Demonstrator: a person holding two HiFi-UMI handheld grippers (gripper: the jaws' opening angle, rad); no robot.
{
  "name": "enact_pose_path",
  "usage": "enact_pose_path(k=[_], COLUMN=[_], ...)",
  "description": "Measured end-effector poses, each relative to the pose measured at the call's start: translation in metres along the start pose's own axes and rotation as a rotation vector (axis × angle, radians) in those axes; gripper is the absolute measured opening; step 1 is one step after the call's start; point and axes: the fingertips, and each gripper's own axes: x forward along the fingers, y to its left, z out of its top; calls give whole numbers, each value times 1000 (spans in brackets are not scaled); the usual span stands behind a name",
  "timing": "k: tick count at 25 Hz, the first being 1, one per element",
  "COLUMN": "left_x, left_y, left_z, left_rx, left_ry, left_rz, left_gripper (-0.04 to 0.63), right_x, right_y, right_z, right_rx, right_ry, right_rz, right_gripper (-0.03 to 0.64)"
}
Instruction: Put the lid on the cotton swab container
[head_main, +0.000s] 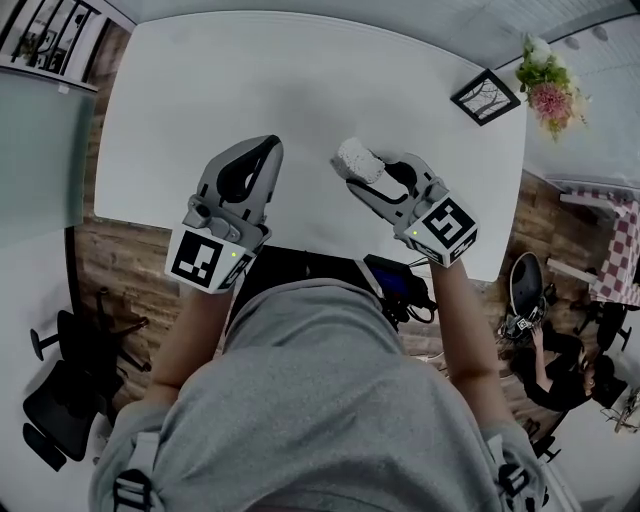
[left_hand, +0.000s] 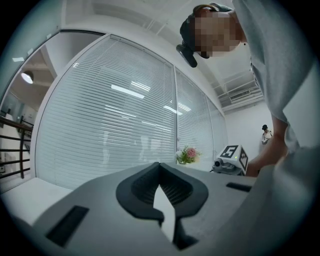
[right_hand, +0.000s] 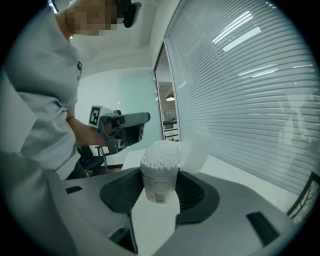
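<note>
Right gripper (right_hand: 159, 181) jaws grasp the cotton swab container (right_hand: 160, 167) above the table (head_main: 300, 70). Only the right gripper view shows its translucent lid (right_hand: 196, 149) standing open. Left gripper (left_hand: 160, 166) jaws are clenched and empty, over the table's near edge.

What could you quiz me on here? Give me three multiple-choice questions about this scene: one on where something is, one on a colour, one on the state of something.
1. Where is the cotton swab container?
A. Between the jaws of the right gripper
B. Beside the picture frame
C. On the floor

2. What colour is the table?
A. Black
B. White
C. Red

3. How is the container's lid?
A. Shut over the top
B. Flipped open to one side
C. Lying apart on the wooden floor

Answers:
1 A: the right gripper view shows it upright between those jaws.
2 B: the head view shows a plain white top.
3 B: the swab tips stand bare, with the lid hanging beside them.
</note>
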Motion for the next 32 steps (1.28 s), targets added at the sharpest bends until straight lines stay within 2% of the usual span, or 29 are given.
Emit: enact_pose_path(k=[6,10,13,16,18,23,28,32], left_x=[1,10,14,16,15,16,9,10], left_y=[-3,-13,-28,-39,-42,-46,-62,-72], left_z=[8,13,16,23,31,55,79,94], left_rx=[11,59,51,1,-22,-21,-74,-26], left_ry=[-10,1,2,-12,-32,-53,-74,-115], left_rz=[-64,-99,-185,-278,-326,-403,-550,-559], left_gripper=[0,0,0,0,0,0,0,0], right_x=[-9,-21,-28,-33,-37,-46,-46,-44], right_y=[30,48,64,76,80,87,97,98], right_z=[36,55,60,67,69,75,79,81], right_rx=[-87,-126,-160,-166,-175,-194,-192,-200], right_ry=[-13,-23,20,39,56,98,129,151], right_rz=[43,88,135,163,171,185,224,238], right_gripper=[206,206,206,206,206,206,206,206])
